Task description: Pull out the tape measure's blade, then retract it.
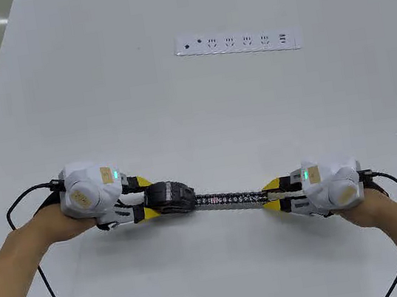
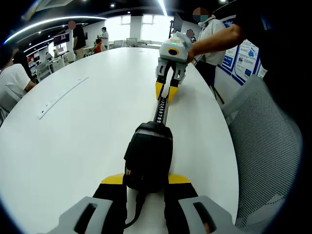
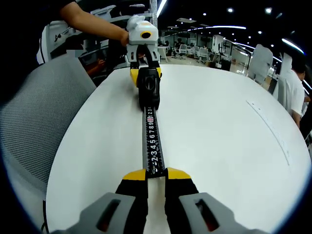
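A white worktop (image 1: 177,107) seen from above, with a person's two forearms coming in from the bottom corners. The left tongs (image 1: 144,197) pinch the black case of a tape measure (image 1: 170,196) between their yellow tips. The right tongs (image 1: 271,194) are pressed together on the free end of the blade (image 1: 228,199). The blade runs out straight and low over the worktop between the two, dark with pale numerals. The case sits near the front edge of the worktop, left of centre. A white power strip (image 1: 237,42) lies flat well beyond it, toward the far side.

The left gripper view looks over the case (image 2: 148,156), which bulges between the yellow tips, and down the blade to the right tongs (image 2: 165,91) facing back. A hand and dark sleeve hold them. This view adds what the head view lacks: a grey mesh chair (image 2: 265,146) beside the worktop and an office with people standing and sitting.

The right gripper view shows the blade's printed numerals (image 3: 152,141) close up, large enough to read, running away from the closed tips toward the case and the left tongs (image 3: 146,73). The power strip (image 3: 270,126) appears far off to the right, and the mesh chair (image 3: 39,126) to the left.
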{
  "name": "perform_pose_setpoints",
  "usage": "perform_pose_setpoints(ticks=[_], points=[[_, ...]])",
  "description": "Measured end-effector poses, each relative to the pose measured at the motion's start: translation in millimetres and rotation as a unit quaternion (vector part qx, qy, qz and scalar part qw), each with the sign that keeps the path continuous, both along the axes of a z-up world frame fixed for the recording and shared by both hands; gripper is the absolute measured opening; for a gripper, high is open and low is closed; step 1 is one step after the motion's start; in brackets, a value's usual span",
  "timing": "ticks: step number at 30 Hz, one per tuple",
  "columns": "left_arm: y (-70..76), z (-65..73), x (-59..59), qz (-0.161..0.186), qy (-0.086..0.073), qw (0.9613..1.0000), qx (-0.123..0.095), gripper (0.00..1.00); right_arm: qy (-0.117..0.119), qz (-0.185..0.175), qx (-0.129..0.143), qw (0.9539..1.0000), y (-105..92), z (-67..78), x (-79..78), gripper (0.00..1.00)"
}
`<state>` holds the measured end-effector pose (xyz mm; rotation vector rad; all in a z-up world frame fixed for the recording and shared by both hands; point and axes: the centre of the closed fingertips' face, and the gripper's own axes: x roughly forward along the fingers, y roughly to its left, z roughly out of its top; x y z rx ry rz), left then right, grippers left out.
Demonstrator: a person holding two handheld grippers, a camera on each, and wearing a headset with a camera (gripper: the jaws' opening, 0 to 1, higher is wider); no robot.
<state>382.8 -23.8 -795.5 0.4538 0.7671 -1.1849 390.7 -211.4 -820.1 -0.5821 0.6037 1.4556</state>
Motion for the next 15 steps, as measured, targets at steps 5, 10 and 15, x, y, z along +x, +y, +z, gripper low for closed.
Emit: perform_pose_setpoints(ticks=[5,10,15], points=[[-0.8,0.5,-0.8,0.0,0.0,1.0,0.0,0.26,0.0,-0.002,-0.001,1.0,-4.5,0.0,-0.6,0.09],[-0.9,0.5,-1.3,0.0,0.001,1.0,0.0,0.26,-0.001,-0.002,0.0,1.0,-8.3,0.9,-1.2,0.09],[-0.9,0.3,-1.6,-0.001,0.0,1.0,0.001,0.26,-0.002,-0.002,-0.001,1.0,-15.0,0.9,-1.5,0.09]])
